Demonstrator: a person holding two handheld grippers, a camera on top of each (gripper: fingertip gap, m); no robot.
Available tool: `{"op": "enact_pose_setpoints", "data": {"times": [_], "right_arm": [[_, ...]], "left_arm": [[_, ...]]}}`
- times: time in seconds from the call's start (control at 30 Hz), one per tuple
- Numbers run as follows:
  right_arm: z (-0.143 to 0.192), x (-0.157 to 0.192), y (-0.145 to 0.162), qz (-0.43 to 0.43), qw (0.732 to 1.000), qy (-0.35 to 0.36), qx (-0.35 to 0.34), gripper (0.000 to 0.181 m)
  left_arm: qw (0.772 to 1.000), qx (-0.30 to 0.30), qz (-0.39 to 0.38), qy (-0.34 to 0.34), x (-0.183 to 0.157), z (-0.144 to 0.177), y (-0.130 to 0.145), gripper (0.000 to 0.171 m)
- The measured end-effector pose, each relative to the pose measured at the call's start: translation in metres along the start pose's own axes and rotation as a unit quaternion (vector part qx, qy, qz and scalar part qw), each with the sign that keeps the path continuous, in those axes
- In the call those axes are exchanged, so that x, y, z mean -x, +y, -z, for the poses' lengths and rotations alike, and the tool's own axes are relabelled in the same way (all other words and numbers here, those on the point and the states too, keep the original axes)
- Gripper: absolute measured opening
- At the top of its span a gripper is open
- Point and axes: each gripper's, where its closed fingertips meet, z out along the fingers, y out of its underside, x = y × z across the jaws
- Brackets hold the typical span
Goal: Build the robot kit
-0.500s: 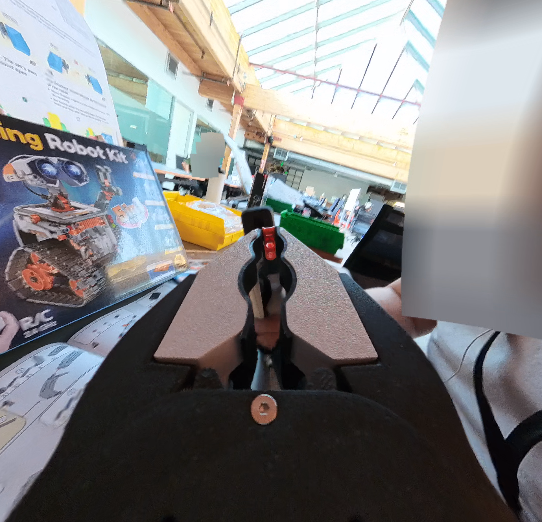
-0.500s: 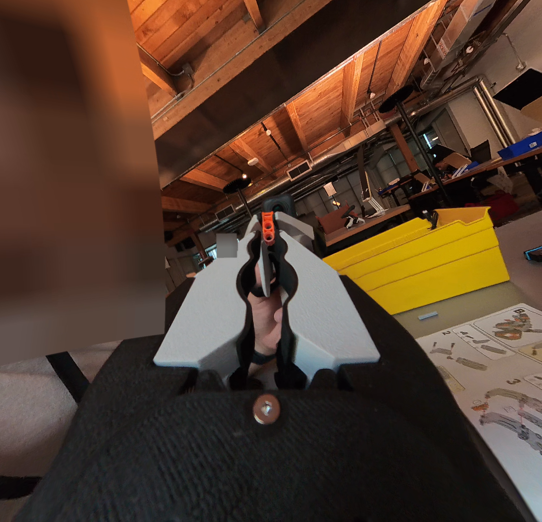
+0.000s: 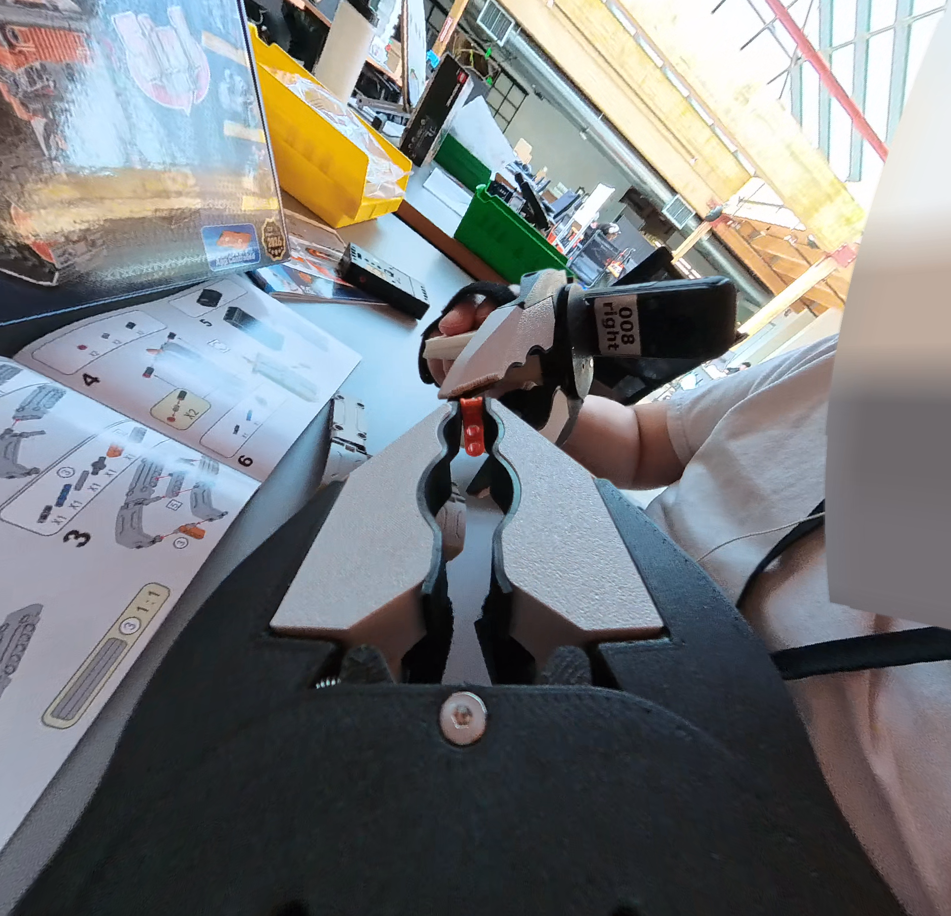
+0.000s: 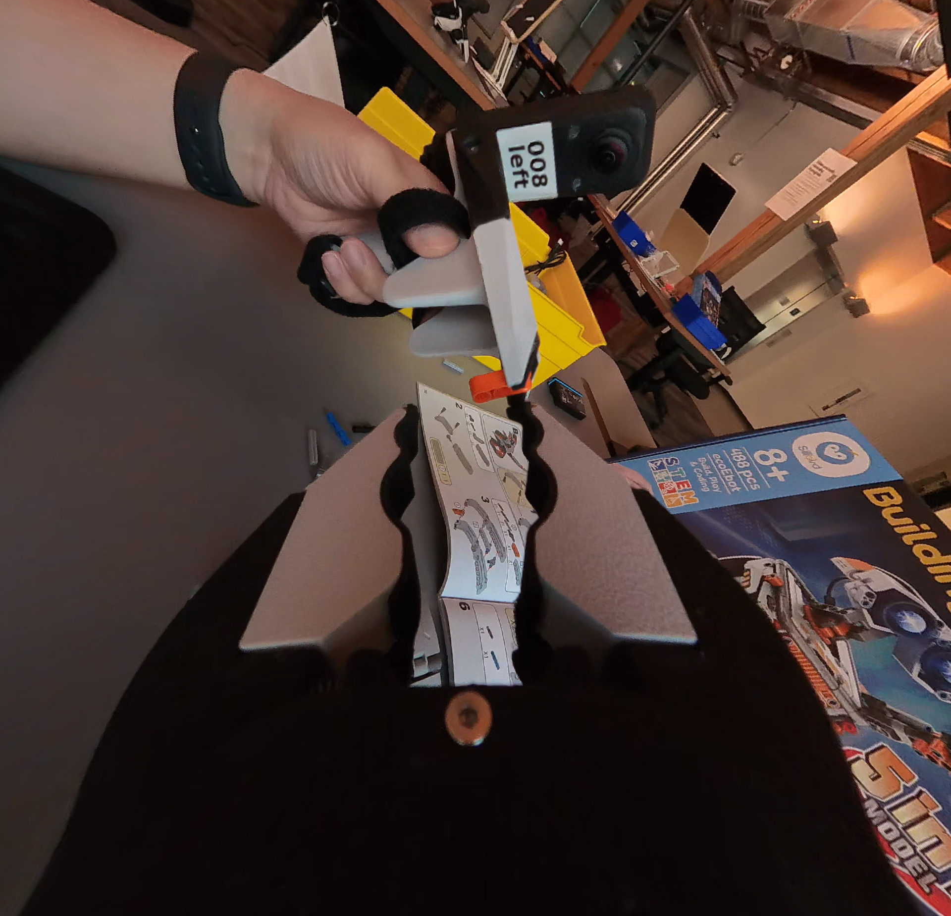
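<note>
Between left tongs (image 3: 471,418) tips, orange piece (image 3: 472,430) pinched, right tongs (image 4: 465,418) parted, empty

The left wrist view is bright: daylight pours through the skylight (image 3: 844,42), blown out to white, and glare washes over the box (image 3: 128,119). The right wrist view is dim and warm, lit by a wall lamp (image 4: 898,279); its claw (image 4: 468,428) body sinks into black shadow. Both views bend straight lines at the edges, and smooth blurred patches cover parts of the left wrist view.
</note>
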Motion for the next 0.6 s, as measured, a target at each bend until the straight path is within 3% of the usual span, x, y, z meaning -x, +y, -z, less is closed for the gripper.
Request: {"op": "enact_pose_setpoints", "data": {"times": [0.1, 0.23, 0.33, 0.6], "right_arm": [[-0.002, -0.011, 0.005, -0.003, 0.999, 0.04, 0.015, 0.041], [-0.001, -0.01, 0.0, -0.014, 0.999, 0.032, 0.001, 0.04], [-0.001, -0.004, -0.003, 0.012, 1.0, 0.025, -0.001, 0.023], [0.007, -0.017, -0.006, 0.022, 0.998, 0.053, -0.009, 0.023]], "left_arm": [[1.0, 0.012, -0.009, -0.017, 0.004, -0.001, 0.004, 0.006], [1.0, 0.016, -0.009, -0.015, 0.005, -0.005, 0.007, 0.005], [1.0, 0.022, 0.0, -0.004, 0.003, -0.009, 0.01, 0.005], [1.0, 0.019, -0.003, 0.005, 0.002, -0.012, 0.011, 0.011]]}}
